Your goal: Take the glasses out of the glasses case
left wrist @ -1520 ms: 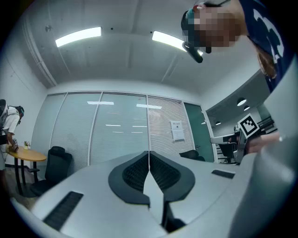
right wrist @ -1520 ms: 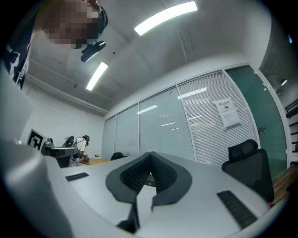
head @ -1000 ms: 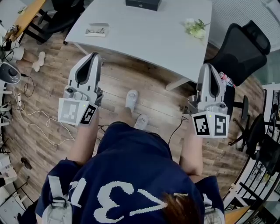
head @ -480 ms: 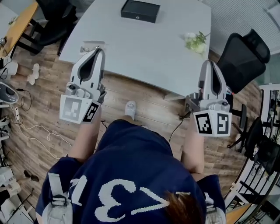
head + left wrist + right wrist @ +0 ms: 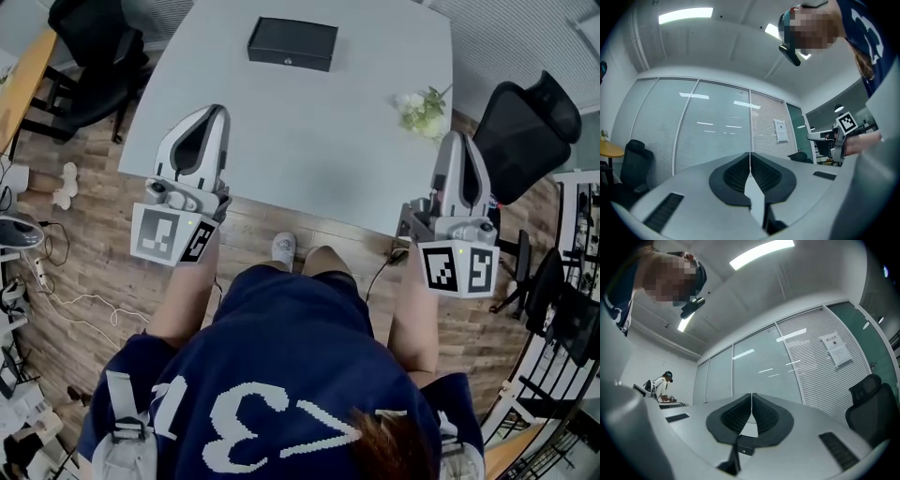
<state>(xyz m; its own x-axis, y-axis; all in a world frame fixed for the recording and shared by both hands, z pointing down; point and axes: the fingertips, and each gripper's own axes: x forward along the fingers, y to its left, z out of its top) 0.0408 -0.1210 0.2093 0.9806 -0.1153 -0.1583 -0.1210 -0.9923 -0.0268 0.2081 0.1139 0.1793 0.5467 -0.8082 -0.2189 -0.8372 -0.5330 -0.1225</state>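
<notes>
While I hold both tools up at the near edge of the pale grey table (image 5: 309, 141), neither one has anything in it. My left gripper (image 5: 216, 112) has its jaws pressed together, and the left gripper view shows the two dark ribbed pads (image 5: 736, 176) meeting along a thin seam with only glass partition wall beyond them. My right gripper (image 5: 459, 139) is the same. In its own view the black pads (image 5: 766, 416) are closed on each other, tip to tip, and clamp nothing.

The black rectangular glasses case (image 5: 292, 43) lies flat on the far part of the table, well apart from both grippers and a little nearer the left one's line. Its lid is down, so I cannot see what is inside.

A small bunch of white flowers with green leaves (image 5: 419, 111) lies near the table's right edge, beyond the right gripper. A black office chair (image 5: 527, 117) stands just off that edge on the brown wood-plank floor (image 5: 84, 244). Both gripper cameras point upward toward ceiling lights and slatted blinds.
</notes>
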